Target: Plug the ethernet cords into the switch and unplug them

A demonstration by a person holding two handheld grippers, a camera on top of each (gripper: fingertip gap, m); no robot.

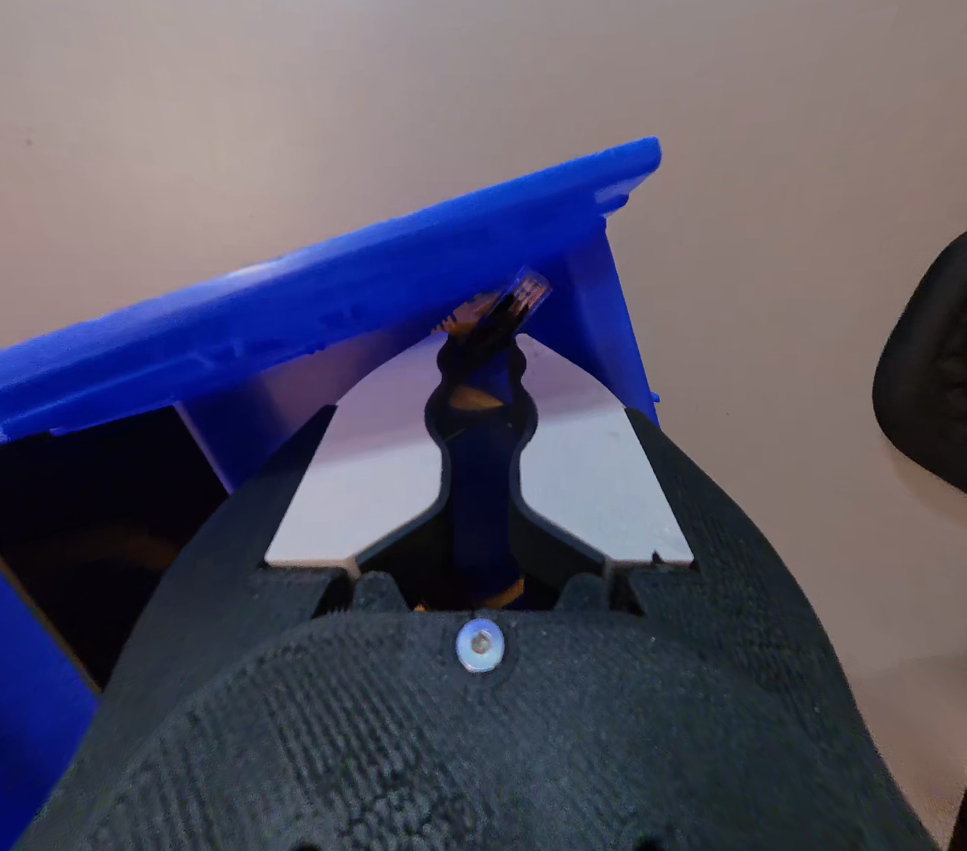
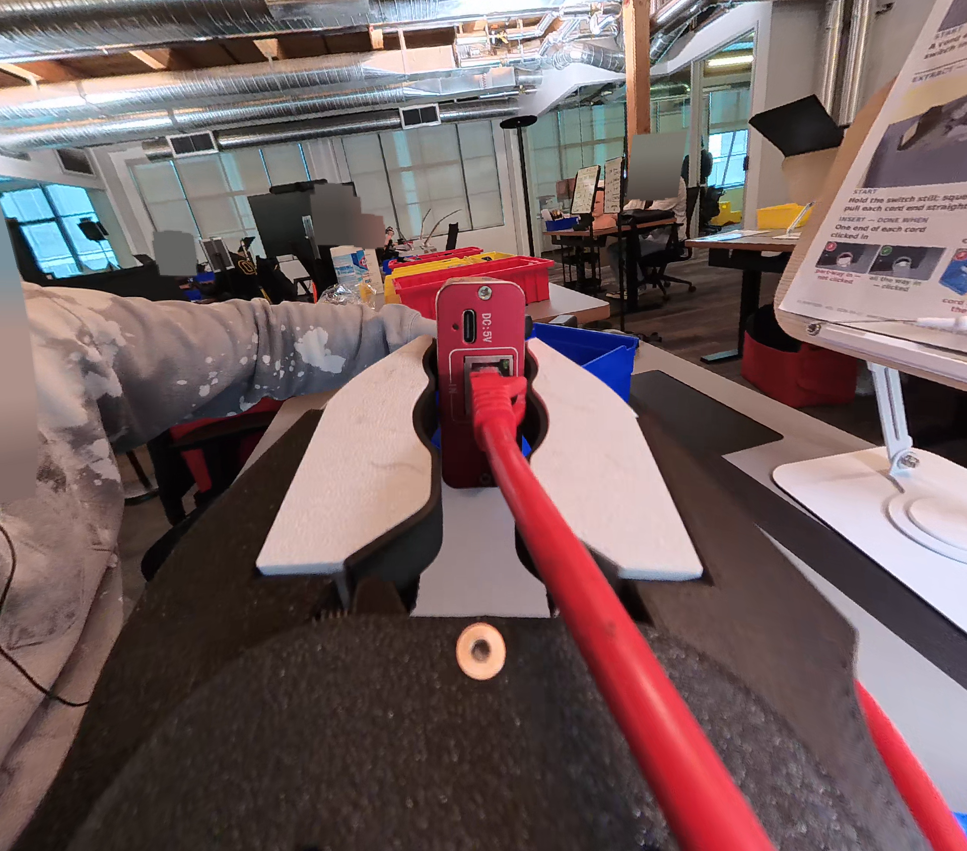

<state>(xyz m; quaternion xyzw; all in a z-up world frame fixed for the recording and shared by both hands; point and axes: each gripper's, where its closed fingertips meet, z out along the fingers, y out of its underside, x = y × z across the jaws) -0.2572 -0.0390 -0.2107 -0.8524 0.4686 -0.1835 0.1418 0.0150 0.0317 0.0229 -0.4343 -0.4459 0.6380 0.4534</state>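
Observation:
In the right wrist view my right gripper [image 2: 481, 381] is shut on a red switch [image 2: 479, 329] and holds it upright between its white fingers [image 2: 361, 449]. A red ethernet cord [image 2: 565, 564] is plugged into the switch's port and runs back past the camera to the lower right. In the left wrist view my left gripper [image 1: 481, 355] is shut on a clear ethernet plug [image 1: 526, 297], which sticks out past the fingertips against the rim of a blue bin [image 1: 366, 282]. The cord behind the plug is mostly hidden by the black fingers [image 1: 523, 423].
The blue bin is tilted over a pale table [image 1: 471, 41]; a black object [image 1: 931, 381] lies at the right edge. In the right wrist view are a sleeved arm [image 2: 209, 355], a blue bin [image 2: 586, 355], red bins [image 2: 471, 282], a black mat [image 2: 696, 412] and an instruction sheet on a white stand [image 2: 863, 496].

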